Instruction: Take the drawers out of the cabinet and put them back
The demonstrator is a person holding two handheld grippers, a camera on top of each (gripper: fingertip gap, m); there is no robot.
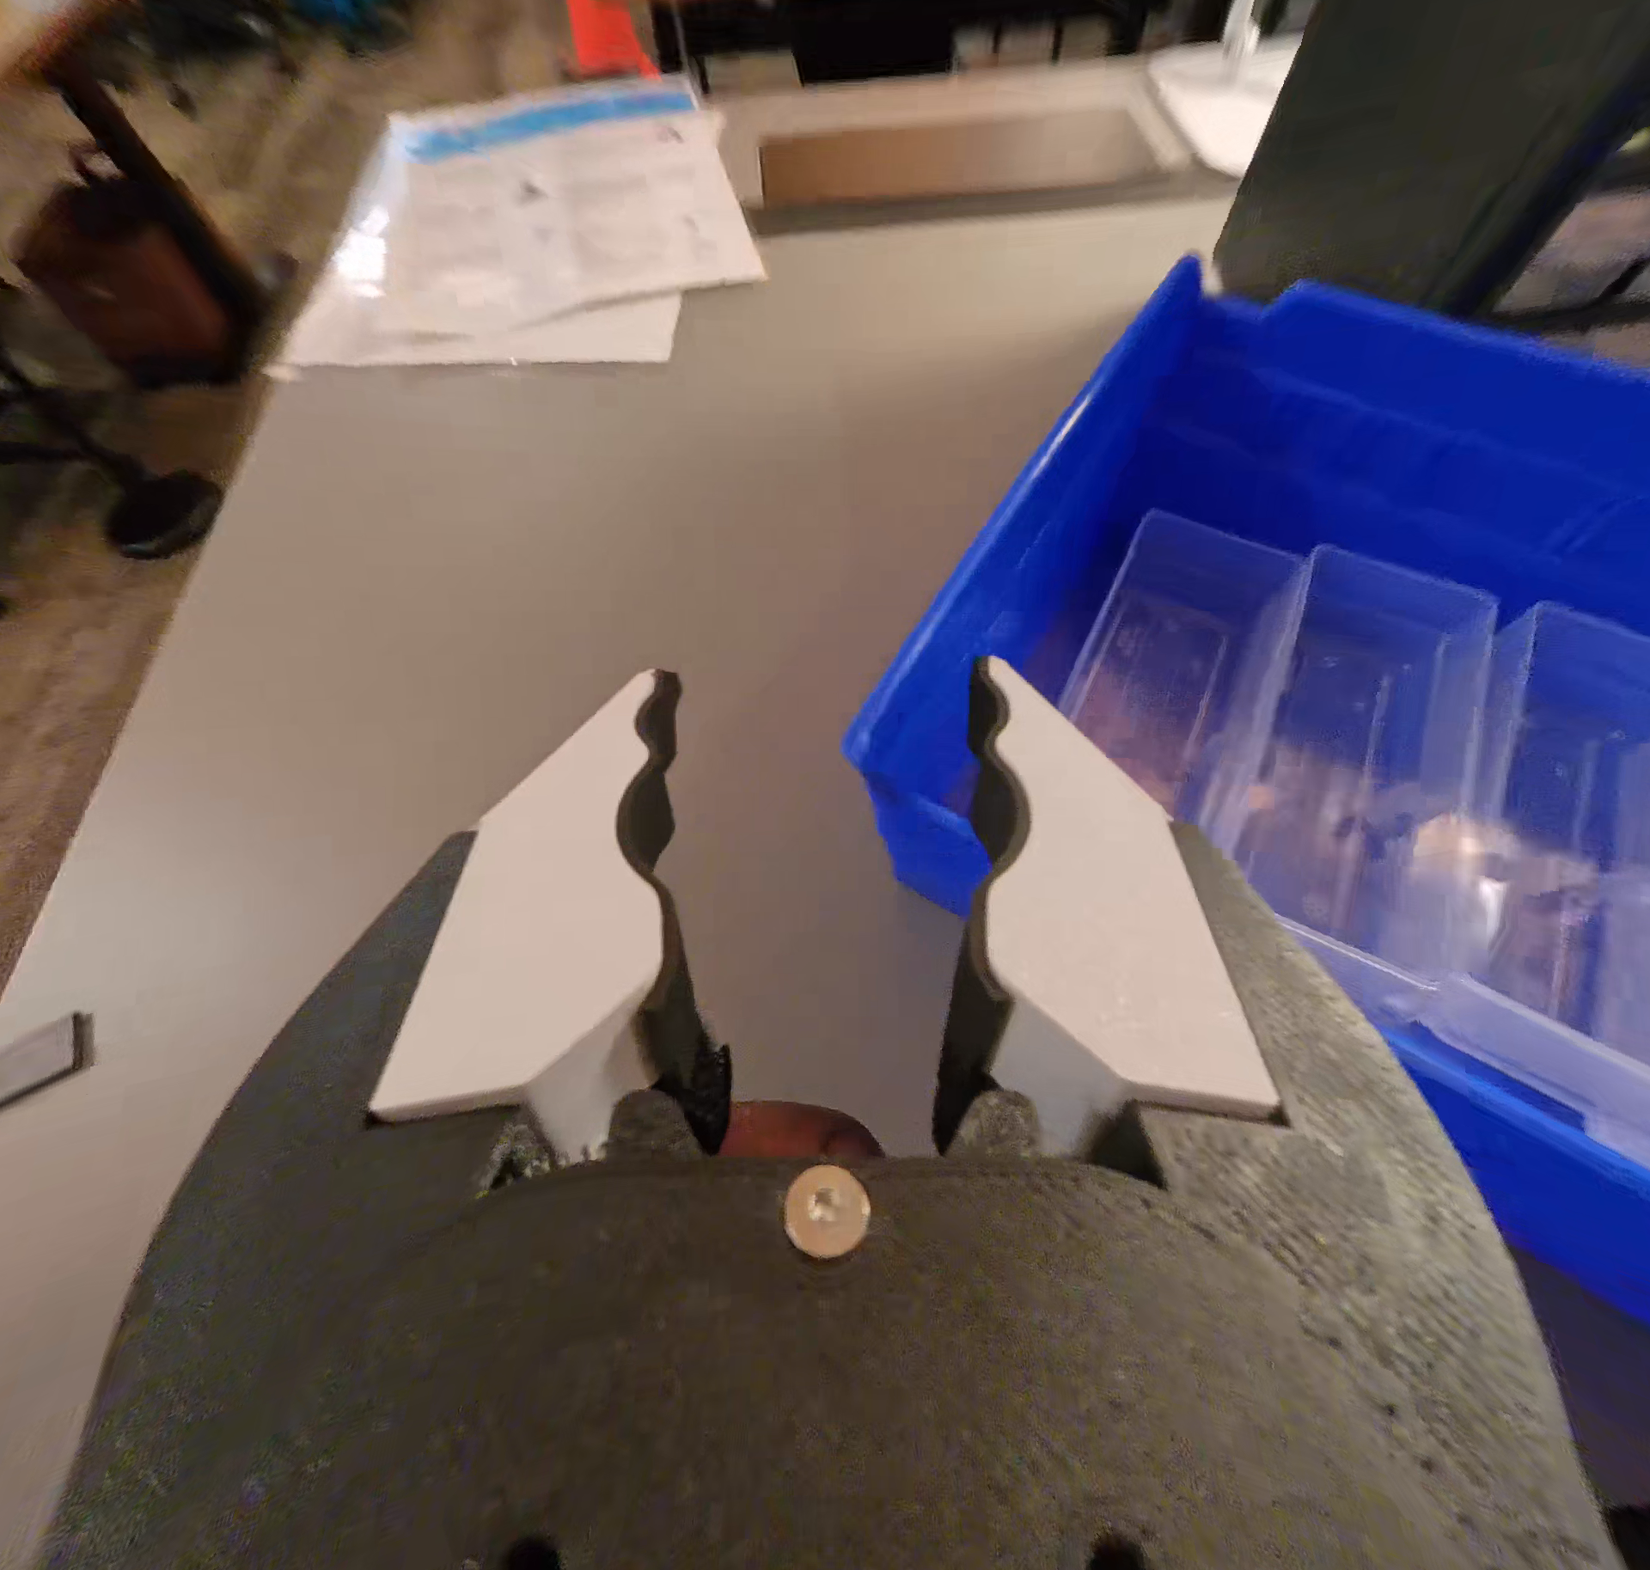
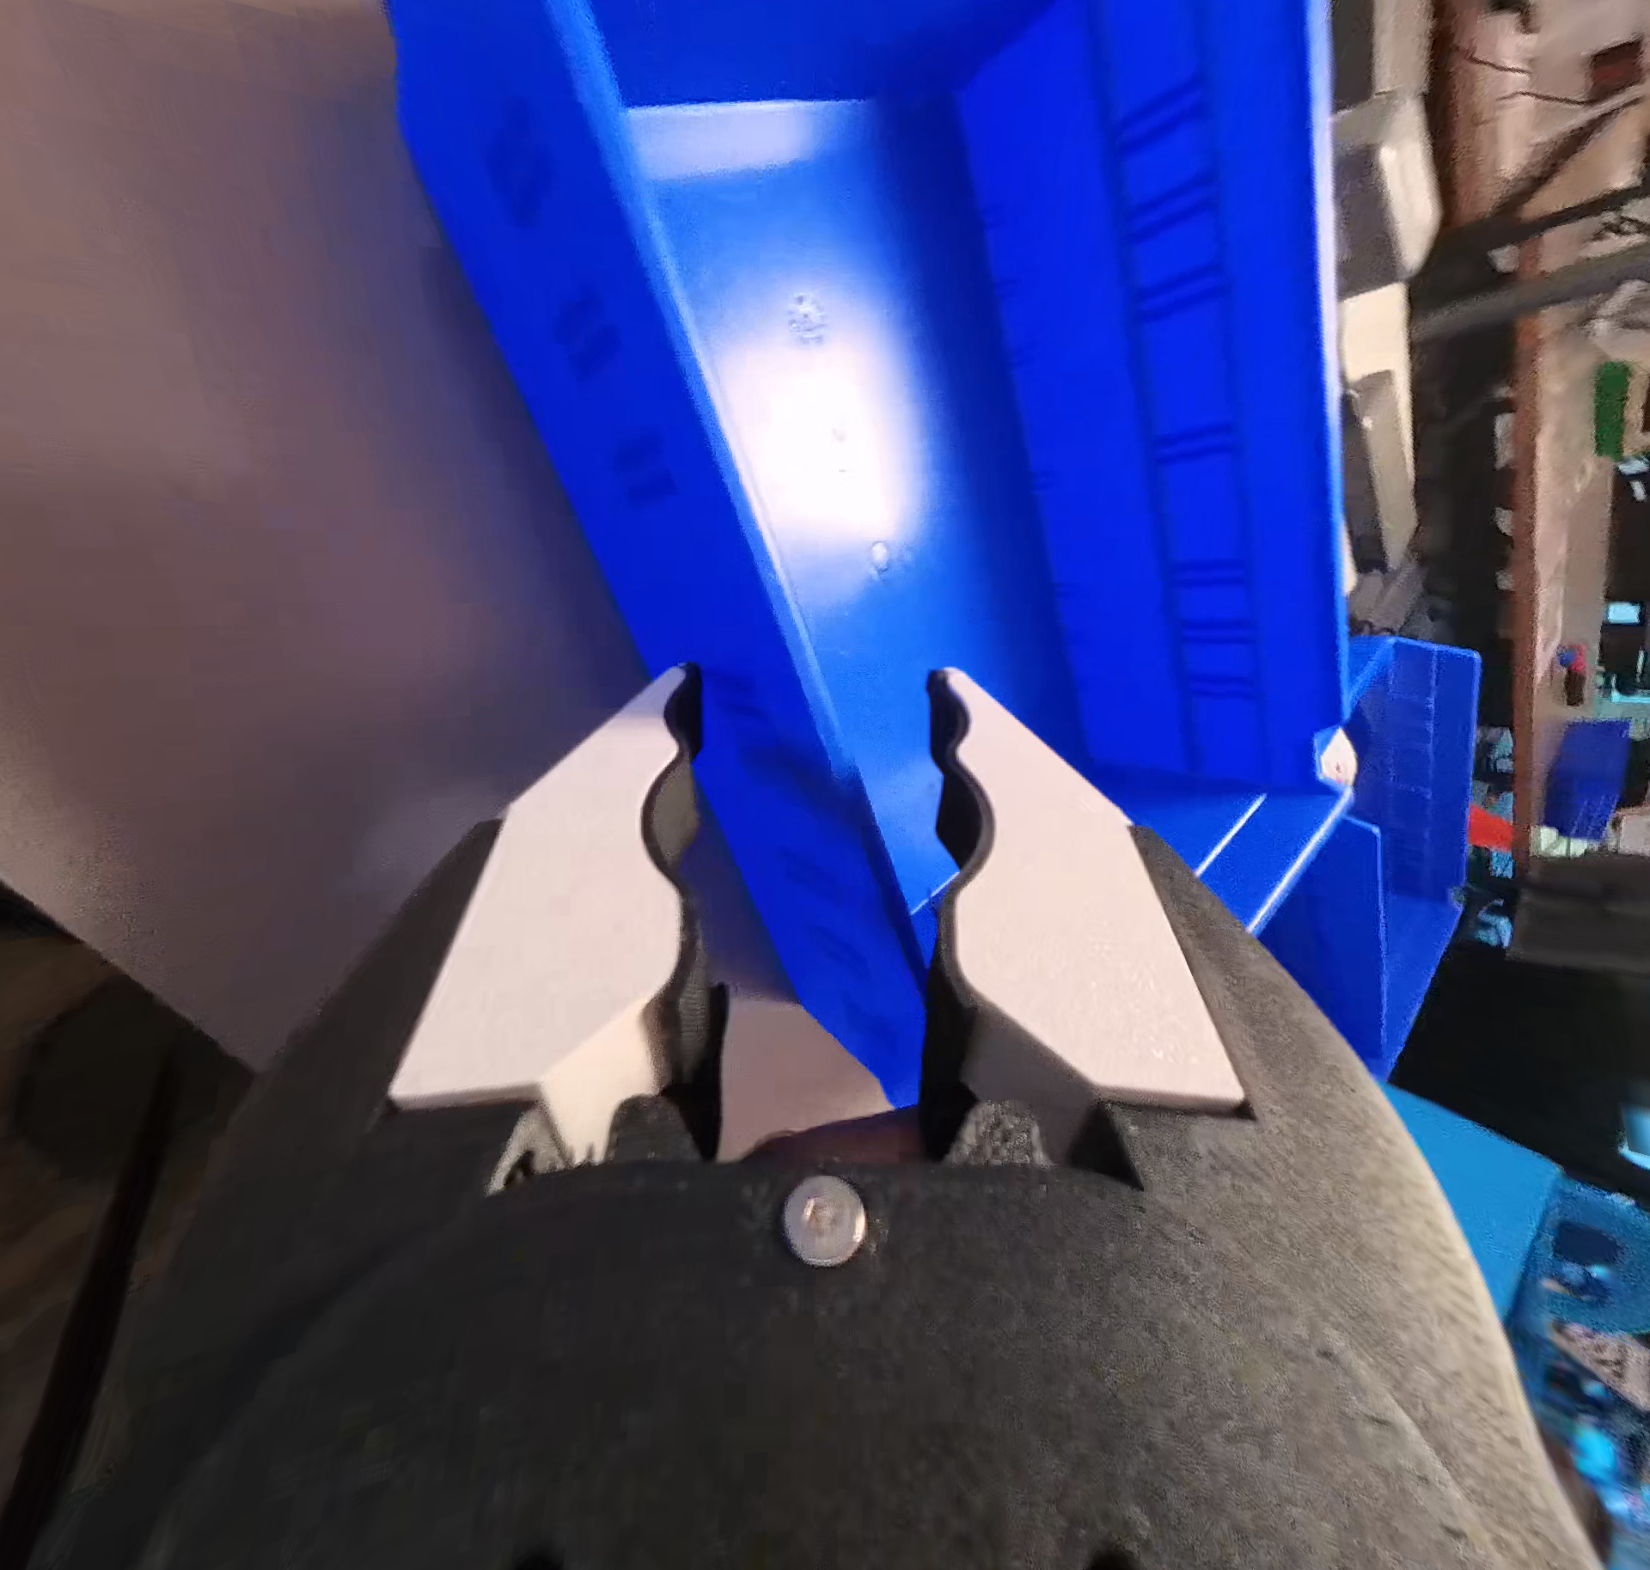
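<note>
Blue plastic dominates both views: a large bin (image 1: 1187, 491) stands on the grey desk (image 1: 500, 599) to the right of the left gripper (image 1: 826, 679), and a narrower blue drawer (image 2: 804, 420) fills the right wrist view, its long axis running up and away from the right gripper (image 2: 812, 679). The drawer's near left wall is straddled by the right gripper, whose fingers (image 2: 1027, 857) stand apart on either side of it; contact with the wall cannot be told, so a firm grasp is not claimed. The right gripper is judged the nearer one for the coming move. The left gripper is spread wide with nothing in it, its right finger overlapping the bin's near corner. Clear trays (image 1: 1339, 724) are lined up side by side inside the bin. Printed sheets (image 1: 536, 224) lie farther back on the desk. No cabinet is plainly seen.
</note>
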